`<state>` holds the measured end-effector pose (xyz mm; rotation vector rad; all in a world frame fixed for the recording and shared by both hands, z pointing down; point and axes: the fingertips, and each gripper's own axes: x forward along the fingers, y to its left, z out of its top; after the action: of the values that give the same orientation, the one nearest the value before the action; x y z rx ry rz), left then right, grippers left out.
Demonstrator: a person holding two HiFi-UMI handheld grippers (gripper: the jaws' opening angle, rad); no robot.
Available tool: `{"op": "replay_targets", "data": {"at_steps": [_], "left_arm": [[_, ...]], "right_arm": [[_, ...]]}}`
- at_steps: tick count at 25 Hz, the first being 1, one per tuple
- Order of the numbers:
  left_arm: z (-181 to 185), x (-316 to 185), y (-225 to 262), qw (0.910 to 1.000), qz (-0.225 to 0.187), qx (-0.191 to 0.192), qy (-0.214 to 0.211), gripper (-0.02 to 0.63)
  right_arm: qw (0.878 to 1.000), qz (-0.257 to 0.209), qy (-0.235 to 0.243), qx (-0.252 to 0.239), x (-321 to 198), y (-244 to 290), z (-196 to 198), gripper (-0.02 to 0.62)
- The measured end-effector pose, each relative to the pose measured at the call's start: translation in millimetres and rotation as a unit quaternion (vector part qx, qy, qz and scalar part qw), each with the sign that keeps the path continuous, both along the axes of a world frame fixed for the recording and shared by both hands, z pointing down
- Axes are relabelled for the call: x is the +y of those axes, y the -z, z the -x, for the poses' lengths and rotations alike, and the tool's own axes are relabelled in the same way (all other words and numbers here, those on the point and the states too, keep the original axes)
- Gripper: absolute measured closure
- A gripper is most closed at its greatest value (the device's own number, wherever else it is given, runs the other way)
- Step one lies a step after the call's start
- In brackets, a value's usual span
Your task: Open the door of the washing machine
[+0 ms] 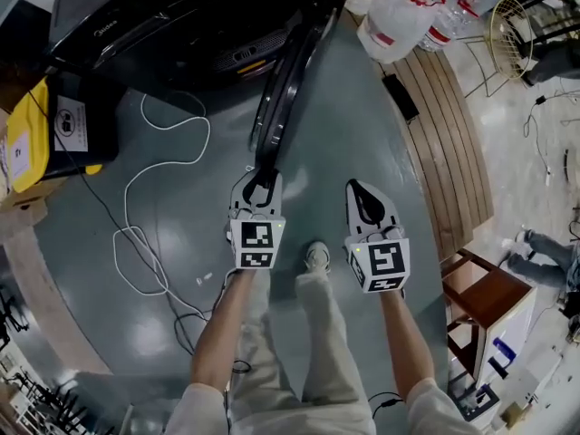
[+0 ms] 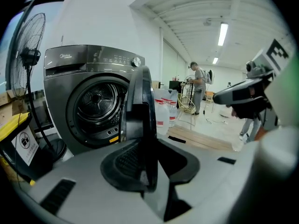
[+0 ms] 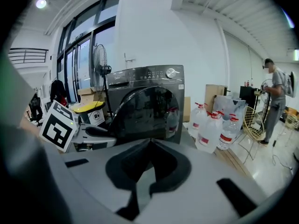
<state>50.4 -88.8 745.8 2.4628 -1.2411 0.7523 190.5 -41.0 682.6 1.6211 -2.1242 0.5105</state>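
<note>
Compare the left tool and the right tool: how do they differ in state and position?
The left tool is closed on the edge of the open door; the right tool is shut on nothing. The left tool's jaws stand apart by the door's thickness; the right tool's jaws meet. The left tool touches the door; the right tool hangs clear of it over the floor. Both point toward the washing machine.

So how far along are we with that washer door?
The door is already swung wide off the washing machine, drum exposed. The left gripper is clamped on the door's edge; the right gripper is shut and empty beside it. Probably only letting go remains.
</note>
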Motion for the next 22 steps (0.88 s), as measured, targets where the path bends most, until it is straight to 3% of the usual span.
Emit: {"op": "replay_targets", "data": {"at_steps": [15,22], "left_arm": [[-62,33,1,0.9992,0.02,0.018,-0.028,0.492],[-101,52,1,0.9967,0.021,0.013,-0.078,0.477]], "right_arm": [[0.997,0.008,-0.076,0.001,41,-2,-62,0.597],[0.995,0.015,-0.102,0.002,60,-5,-85,0.597]]}}
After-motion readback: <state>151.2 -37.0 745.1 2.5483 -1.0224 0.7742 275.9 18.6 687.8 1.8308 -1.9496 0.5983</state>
